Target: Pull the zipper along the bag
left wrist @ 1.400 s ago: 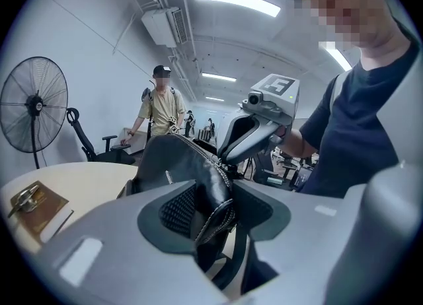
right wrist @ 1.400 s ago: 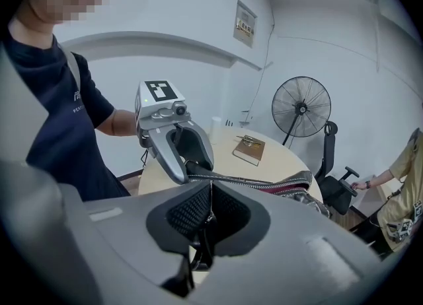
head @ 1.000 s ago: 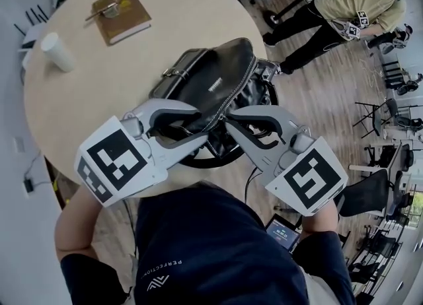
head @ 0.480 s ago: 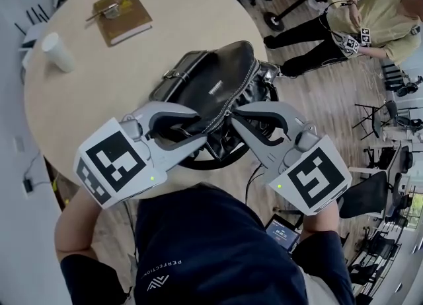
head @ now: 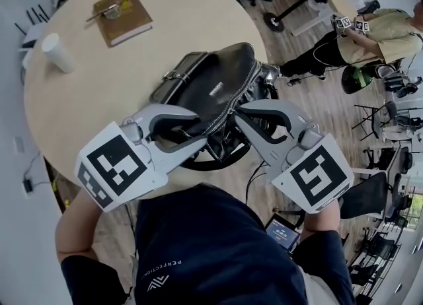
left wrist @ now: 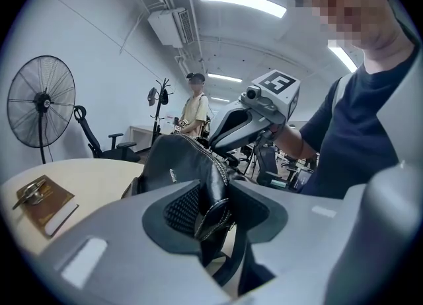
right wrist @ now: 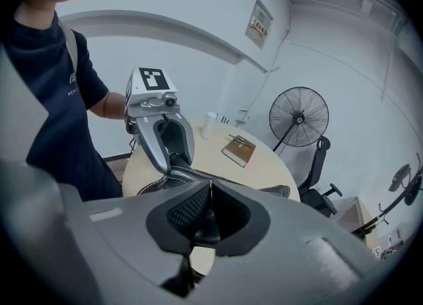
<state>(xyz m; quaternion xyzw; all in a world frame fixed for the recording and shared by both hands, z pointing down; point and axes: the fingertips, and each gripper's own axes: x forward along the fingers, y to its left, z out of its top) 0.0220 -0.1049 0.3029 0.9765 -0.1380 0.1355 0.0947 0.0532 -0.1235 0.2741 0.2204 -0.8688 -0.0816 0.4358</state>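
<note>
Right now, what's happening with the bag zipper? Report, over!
Left gripper: jaws just closed further, clamping bag end. Right gripper: jaws shut on zipper pull. Book, cup apart from bag, nothing on the zipper.

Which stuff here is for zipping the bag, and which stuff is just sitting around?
For the job: black bag; zipper; left gripper, whose jaws have just been closing on the bag's end; right gripper, shut on the zipper.
Just lying about: brown notebook; white cup; both on the round table.
</note>
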